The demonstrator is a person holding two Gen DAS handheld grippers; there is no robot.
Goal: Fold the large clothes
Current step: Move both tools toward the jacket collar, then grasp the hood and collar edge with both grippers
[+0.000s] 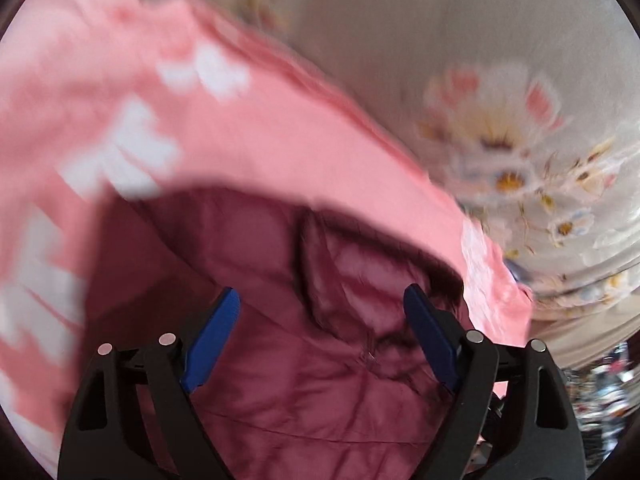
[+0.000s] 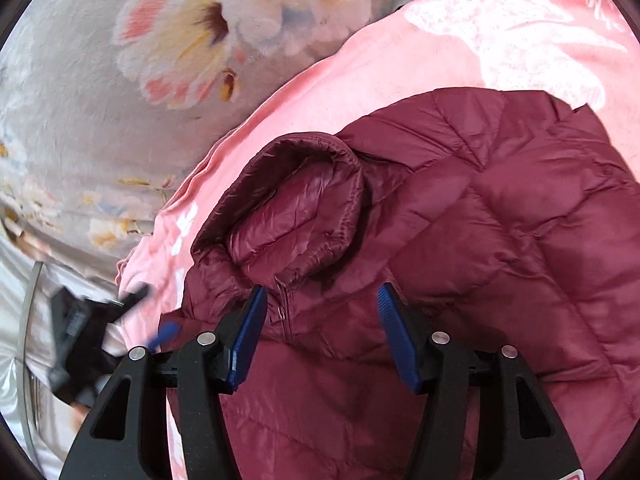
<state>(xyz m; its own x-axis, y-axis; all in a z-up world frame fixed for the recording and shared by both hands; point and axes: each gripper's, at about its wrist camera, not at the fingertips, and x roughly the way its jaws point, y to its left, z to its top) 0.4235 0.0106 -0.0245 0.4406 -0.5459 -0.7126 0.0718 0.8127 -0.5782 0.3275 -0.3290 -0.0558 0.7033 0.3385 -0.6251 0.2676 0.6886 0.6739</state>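
A maroon quilted puffer jacket [image 2: 500, 220] lies on a pink cloth [image 2: 320, 92] with white print. Its collar [image 2: 296, 208] and zip sit just ahead of my right gripper [image 2: 323, 292]. That gripper is open above the jacket, and its blue pads press on nothing. At the left edge of the right wrist view, my left gripper [image 2: 152, 312] shows as a blur over the pink cloth's edge. In the blurred left wrist view, my left gripper [image 1: 322, 304] is wide open over the jacket [image 1: 320, 380]. The pink cloth [image 1: 240, 120] arches beyond it.
Both garments rest on a grey floral bedsheet [image 2: 100, 140], which also fills the upper right of the left wrist view [image 1: 500, 120]. Pale shiny fabric [image 2: 16, 320] lies at the lower left of the right wrist view. Blurred clutter [image 1: 600, 392] shows past the bed's edge.
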